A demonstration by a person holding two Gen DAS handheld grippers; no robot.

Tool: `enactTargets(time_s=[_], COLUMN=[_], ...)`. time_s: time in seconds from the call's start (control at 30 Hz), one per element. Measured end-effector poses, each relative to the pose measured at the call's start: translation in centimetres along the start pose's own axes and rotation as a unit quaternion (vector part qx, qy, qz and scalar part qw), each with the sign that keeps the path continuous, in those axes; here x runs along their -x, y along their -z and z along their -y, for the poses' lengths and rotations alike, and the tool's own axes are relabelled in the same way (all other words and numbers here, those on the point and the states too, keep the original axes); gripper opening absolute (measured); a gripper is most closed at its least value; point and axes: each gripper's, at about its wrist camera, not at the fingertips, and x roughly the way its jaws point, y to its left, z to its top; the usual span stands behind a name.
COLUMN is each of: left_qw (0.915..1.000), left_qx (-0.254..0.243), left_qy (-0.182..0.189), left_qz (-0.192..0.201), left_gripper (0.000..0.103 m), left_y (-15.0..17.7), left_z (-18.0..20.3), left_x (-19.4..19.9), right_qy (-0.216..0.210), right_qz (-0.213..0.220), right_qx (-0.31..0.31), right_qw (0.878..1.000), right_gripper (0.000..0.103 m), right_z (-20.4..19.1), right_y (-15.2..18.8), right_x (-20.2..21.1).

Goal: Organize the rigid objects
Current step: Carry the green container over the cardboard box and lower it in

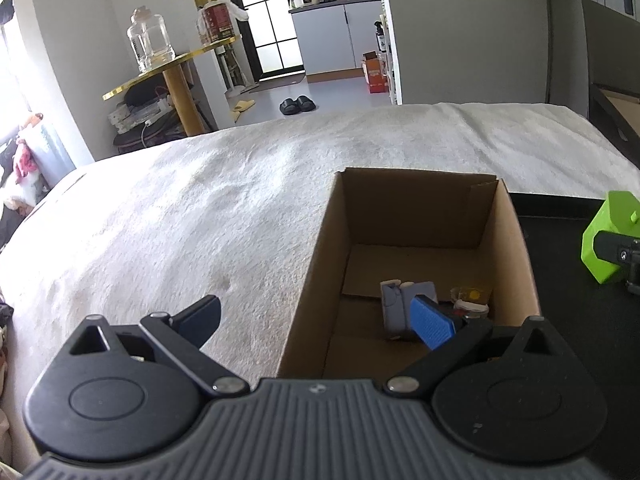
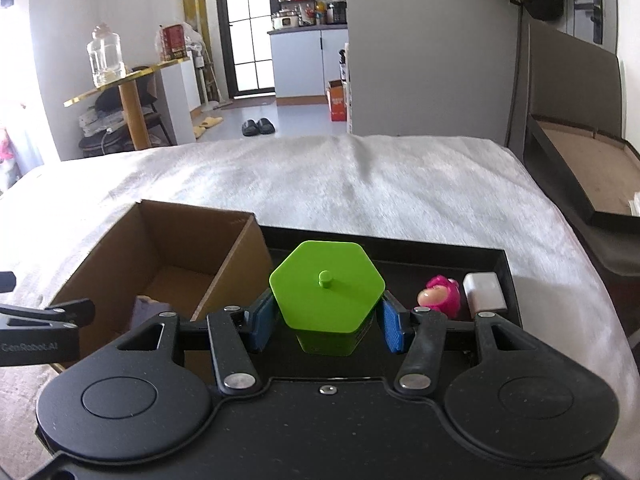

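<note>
The right gripper (image 2: pixel 327 322) clamps the green hexagonal lidded plastic container (image 2: pixel 327 292) between its pads, apparently bound for the open brown cardboard box (image 2: pixel 236 264) to its left.

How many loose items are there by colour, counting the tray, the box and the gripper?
Green: 1, hexagonal container in the right gripper
Pink: 1, toy in the black tray
White: 1, block in the tray
Grey-lilac: 1, item in the cardboard box
Yellow-topped: 1, item in the box
Total: 5

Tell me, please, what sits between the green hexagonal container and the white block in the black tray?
A pink toy figure lies between the green hexagonal container and white block, in the right wrist view.
</note>
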Motion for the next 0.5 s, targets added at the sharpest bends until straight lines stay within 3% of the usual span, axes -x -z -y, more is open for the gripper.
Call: enactTargets(time_s=[0.5], left_qw=[0.9997], left_qx=[0.022], left_qy=[0.013], left_qz=[-0.003], left_gripper=[0.1], left_y=[0.7], left_z=[-1.1], left_x=[-0.9], right_qy=[-0.02], right_qz=[0.01], right_qx=[0.029], right_qw=[0.999], right_gripper=[0.052], right_z=[-3.2], right_y=[-0.3], right_x=[0.3])
